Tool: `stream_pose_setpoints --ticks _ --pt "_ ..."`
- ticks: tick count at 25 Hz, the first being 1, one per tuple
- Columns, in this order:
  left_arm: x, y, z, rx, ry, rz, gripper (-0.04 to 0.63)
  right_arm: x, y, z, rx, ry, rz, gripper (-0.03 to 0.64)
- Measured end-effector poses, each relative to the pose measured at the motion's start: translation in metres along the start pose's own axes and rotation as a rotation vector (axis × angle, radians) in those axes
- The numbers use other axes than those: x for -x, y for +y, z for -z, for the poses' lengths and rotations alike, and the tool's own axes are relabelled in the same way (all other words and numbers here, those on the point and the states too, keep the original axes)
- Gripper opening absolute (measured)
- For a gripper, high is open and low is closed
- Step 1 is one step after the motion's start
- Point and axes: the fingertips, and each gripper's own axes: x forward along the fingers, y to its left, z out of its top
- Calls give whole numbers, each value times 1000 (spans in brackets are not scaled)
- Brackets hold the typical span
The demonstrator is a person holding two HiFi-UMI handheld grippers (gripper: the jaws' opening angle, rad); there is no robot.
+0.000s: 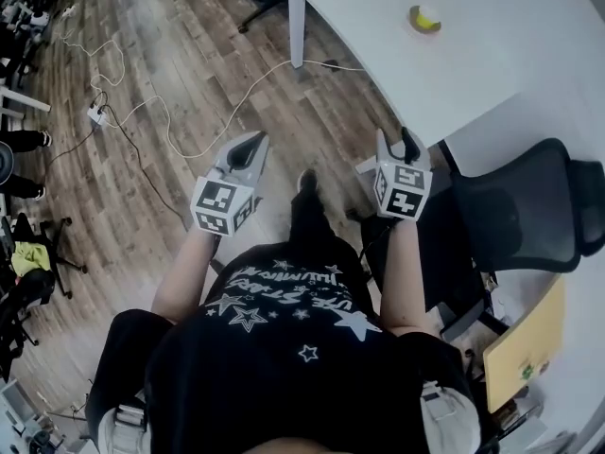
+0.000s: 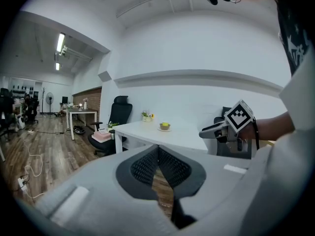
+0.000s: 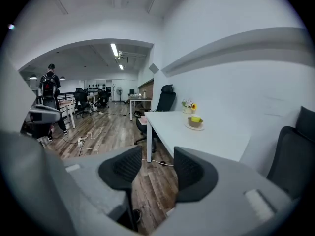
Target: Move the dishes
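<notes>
Wooden floor (image 1: pixel 170 64) is lying under me, and the bowl (image 1: pixel 424 18) is sitting on the white worktop (image 1: pixel 492 55) ahead, well apart from both tools. I am holding my left hand-held gripper (image 1: pixel 251 145) pinched together, empty, and my right hand-held gripper (image 1: pixel 395 142) spread wide, nothing between its jaws.

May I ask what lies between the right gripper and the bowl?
Wooden floor, then bare white table, shown in the head view.
</notes>
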Motion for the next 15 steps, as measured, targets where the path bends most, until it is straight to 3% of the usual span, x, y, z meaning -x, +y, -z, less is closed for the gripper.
stream_pose_setpoints --ticks 8,15 --pt "-117 43 -49 -15 24 14 9 -118 -62 -61 -36 -3 2 206" --pt "-209 63 -77 -25 19 50 9 -187 -107 -85 -57 9 24 206"
